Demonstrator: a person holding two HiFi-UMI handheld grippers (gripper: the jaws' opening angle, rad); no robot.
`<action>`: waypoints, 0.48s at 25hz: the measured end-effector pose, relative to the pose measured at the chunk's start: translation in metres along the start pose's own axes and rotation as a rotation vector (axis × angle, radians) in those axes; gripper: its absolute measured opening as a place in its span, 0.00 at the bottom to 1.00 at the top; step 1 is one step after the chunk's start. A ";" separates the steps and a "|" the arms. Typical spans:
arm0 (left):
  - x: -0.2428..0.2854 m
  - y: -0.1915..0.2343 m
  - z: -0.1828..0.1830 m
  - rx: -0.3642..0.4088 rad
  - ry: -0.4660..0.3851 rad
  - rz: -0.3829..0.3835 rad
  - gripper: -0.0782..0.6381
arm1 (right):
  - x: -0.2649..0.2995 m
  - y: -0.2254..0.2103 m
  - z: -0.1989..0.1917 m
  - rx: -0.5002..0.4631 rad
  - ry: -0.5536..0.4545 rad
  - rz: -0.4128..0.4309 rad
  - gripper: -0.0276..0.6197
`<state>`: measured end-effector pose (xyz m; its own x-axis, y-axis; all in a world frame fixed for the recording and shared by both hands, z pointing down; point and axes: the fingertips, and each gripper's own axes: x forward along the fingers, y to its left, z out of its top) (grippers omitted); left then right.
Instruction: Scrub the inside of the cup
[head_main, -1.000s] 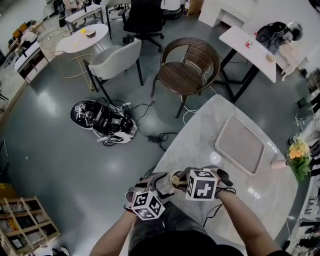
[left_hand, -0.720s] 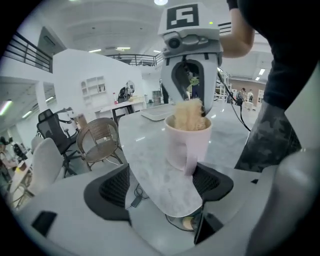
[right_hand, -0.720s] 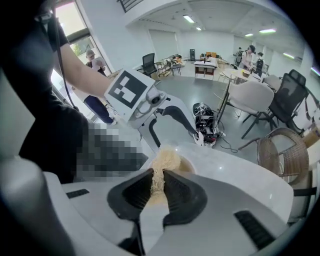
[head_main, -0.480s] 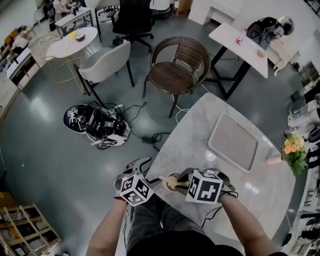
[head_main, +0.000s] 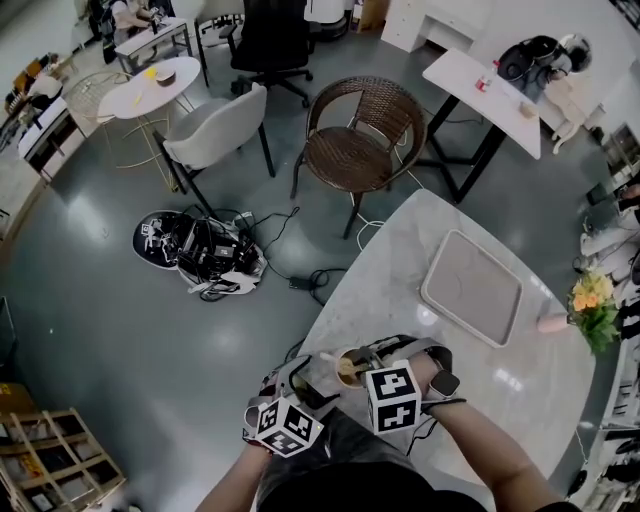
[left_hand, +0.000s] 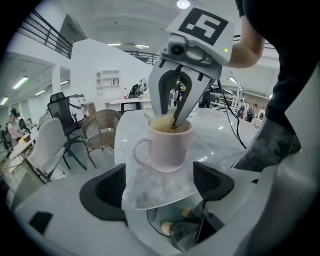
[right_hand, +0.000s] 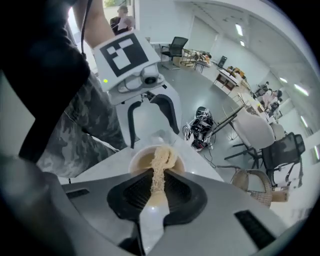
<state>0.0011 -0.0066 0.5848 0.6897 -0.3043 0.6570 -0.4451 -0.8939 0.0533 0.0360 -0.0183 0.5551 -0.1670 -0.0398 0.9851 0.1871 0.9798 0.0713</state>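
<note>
Left gripper (left_hand: 161, 184) has swung round since half a second ago: then it pointed out past the table edge, now it faces the cup (left_hand: 167, 145). The right gripper (right_hand: 157, 192) has hardly shifted.

- Left jaws stand wide apart, with nothing gripped. The cup is just ahead of them, with its handle toward this gripper's left jaw, and neither pad touches it. We judge it is lining up to steady the cup.
- Right jaws are clamped on the pale handle of the brush (right_hand: 159, 165). The fibrous head runs straight out ahead of the pads and down over the rim into the cup (brownish inside, though we cannot tell whether that is liquid or residue).
- Held this way, the brush works along the gripper's own axis, which suits strokes against the inner wall.
- Edges: the cup stands on the narrow rounded end of the table (head_main: 420, 330), close to the rim. That rounded end falls between the left jaws, and below it we see only floor and the person's shoes.
- A sideways shove from the brush could walk the unheld cup toward that rim.
- Room: behind the right gripper there is bare marble up to the tray (head_main: 472, 288). The two grippers face each other closely across the cup, so there is little slack between them.
</note>
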 end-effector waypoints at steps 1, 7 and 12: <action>0.001 -0.009 0.002 -0.013 -0.001 0.001 0.69 | 0.003 0.001 0.000 -0.020 0.017 0.003 0.14; 0.014 -0.023 0.018 -0.022 -0.011 0.065 0.69 | 0.018 0.001 -0.002 -0.015 0.061 0.019 0.14; 0.021 -0.009 0.023 0.033 0.001 0.065 0.70 | 0.022 -0.002 0.001 0.045 0.066 0.027 0.14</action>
<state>0.0321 -0.0123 0.5809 0.6592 -0.3617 0.6593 -0.4697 -0.8827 -0.0146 0.0311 -0.0209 0.5767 -0.0980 -0.0250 0.9949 0.1465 0.9884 0.0393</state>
